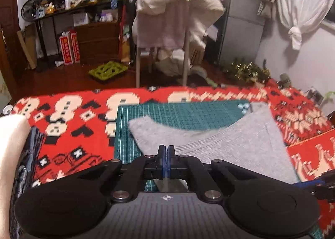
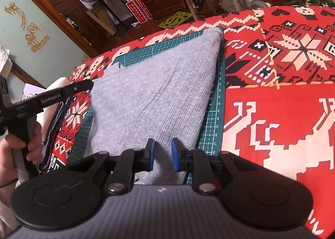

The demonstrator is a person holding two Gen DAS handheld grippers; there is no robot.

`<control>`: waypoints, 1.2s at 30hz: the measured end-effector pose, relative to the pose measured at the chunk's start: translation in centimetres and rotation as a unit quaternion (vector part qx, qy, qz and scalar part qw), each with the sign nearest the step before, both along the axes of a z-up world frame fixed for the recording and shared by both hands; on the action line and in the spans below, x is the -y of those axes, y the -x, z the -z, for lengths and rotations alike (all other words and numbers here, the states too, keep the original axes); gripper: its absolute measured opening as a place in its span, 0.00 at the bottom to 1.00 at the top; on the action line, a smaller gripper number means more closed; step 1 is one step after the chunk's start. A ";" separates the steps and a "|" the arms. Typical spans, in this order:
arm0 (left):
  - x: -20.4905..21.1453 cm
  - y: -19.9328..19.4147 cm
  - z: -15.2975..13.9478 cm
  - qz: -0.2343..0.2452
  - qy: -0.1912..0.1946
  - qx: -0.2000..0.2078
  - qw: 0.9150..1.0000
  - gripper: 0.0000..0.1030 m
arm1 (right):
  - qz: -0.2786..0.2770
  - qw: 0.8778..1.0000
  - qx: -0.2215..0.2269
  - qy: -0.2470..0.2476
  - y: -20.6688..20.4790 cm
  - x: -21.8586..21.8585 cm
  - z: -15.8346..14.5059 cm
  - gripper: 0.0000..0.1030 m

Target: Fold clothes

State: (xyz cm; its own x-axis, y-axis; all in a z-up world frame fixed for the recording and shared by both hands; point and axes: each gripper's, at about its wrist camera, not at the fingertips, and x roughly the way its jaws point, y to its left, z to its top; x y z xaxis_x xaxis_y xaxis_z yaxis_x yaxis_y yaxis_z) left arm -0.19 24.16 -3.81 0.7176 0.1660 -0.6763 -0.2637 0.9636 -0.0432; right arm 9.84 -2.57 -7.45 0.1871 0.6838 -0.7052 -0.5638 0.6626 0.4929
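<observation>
A grey knit garment (image 1: 240,140) (image 2: 150,84) lies partly folded on a green cutting mat (image 1: 178,111) (image 2: 213,117). My left gripper (image 1: 166,152) has its blue pads pressed together at the garment's near left edge, and the ribbed fabric runs up into them. From the right wrist view its tip (image 2: 88,84) meets that same edge, and a hand (image 2: 18,151) grips its handle. My right gripper (image 2: 162,155) holds a bunched fold of the grey fabric between its pads at the near edge. Creases fan out from there.
A red patterned cloth (image 1: 73,134) (image 2: 272,113) covers the table under the mat. A stack of cream and blue folded clothes (image 1: 12,145) (image 2: 56,113) sits at the left. Beyond the far edge stands a chair (image 1: 167,19) draped with white clothes, amid cluttered shelves.
</observation>
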 end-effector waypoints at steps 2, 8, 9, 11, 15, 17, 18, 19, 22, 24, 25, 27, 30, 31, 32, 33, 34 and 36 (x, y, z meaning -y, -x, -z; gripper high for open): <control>-0.2 -0.4 0.7 -0.007 0.001 -0.014 1.000 0.02 | 0.000 1.000 0.000 0.002 0.0 -0.1 0.1 0.19; -0.6 -0.3 1.4 -0.018 0.009 -0.017 1.000 0.02 | -0.001 1.000 0.000 0.006 0.0 -0.2 0.2 0.18; -0.6 -0.3 1.4 -0.019 0.012 -0.016 1.000 0.02 | -0.001 1.000 0.001 0.006 0.0 -0.2 0.2 0.18; -0.6 -0.2 1.2 -0.018 0.019 -0.013 1.000 0.05 | -0.001 1.000 0.002 0.007 -0.1 -0.2 0.1 0.18; -0.9 0.4 0.5 -0.028 0.033 -0.010 0.999 0.15 | 0.001 1.000 0.006 0.002 0.0 0.0 -0.3 0.19; -1.2 1.3 0.0 -0.037 0.040 -0.011 0.998 0.28 | 0.007 1.000 0.007 -0.006 0.0 0.4 -0.7 0.24; -1.4 1.8 -0.2 -0.042 0.045 -0.013 0.998 0.28 | 0.012 1.000 0.007 -0.008 0.0 0.6 -0.8 0.25; -1.6 2.4 -0.4 -0.045 0.056 -0.015 0.997 0.29 | 0.017 1.000 0.007 -0.009 -0.1 0.8 -1.0 0.25; -2.2 4.4 -0.4 -0.058 0.126 -0.034 0.990 0.29 | 0.029 1.000 0.008 -0.006 0.2 1.5 -1.4 0.26; -2.4 6.1 0.1 -0.067 0.176 -0.053 0.981 0.29 | 0.040 0.999 0.003 -0.005 0.5 2.1 -1.6 0.26; -2.4 6.9 0.5 -0.068 0.198 -0.064 0.976 0.27 | 0.046 0.999 -0.002 -0.004 0.7 2.4 -1.6 0.28; -1.9 8.3 1.2 -0.068 0.226 -0.078 0.969 0.24 | 0.057 0.998 -0.019 -0.002 1.1 2.9 -1.4 0.28; -0.9 9.5 1.6 -0.064 0.250 -0.073 0.963 0.25 | 0.074 0.997 -0.034 0.004 2.2 3.5 -1.3 0.28; -0.6 9.7 1.7 -0.064 0.254 -0.072 0.962 0.25 | 0.082 0.996 -0.031 0.003 2.6 3.7 -1.3 0.28; -0.4 9.5 1.7 -0.065 0.252 -0.072 0.963 0.25 | 0.092 0.995 -0.031 -0.001 3.0 4.1 -1.3 0.28; -0.2 9.3 1.8 -0.066 0.249 -0.073 0.963 0.25 | 0.102 0.994 -0.035 -0.003 3.2 4.4 -1.1 0.28; 0.1 9.2 1.9 -0.067 0.247 -0.073 0.964 0.25 | 0.111 0.993 -0.040 -0.006 3.3 4.6 -1.0 0.28; 0.5 8.9 2.0 -0.069 0.233 -0.076 0.967 0.25 | 0.131 0.990 -0.051 -0.011 3.5 5.1 -0.7 0.28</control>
State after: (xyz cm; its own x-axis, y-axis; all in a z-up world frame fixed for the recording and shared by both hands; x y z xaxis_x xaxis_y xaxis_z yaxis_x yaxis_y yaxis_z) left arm -9.11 23.64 -5.79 0.5966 -0.0949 -0.7969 -0.4261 0.8040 -0.4147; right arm 6.30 -7.71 -6.80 0.2889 0.6367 -0.7149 -0.3211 0.7679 0.5542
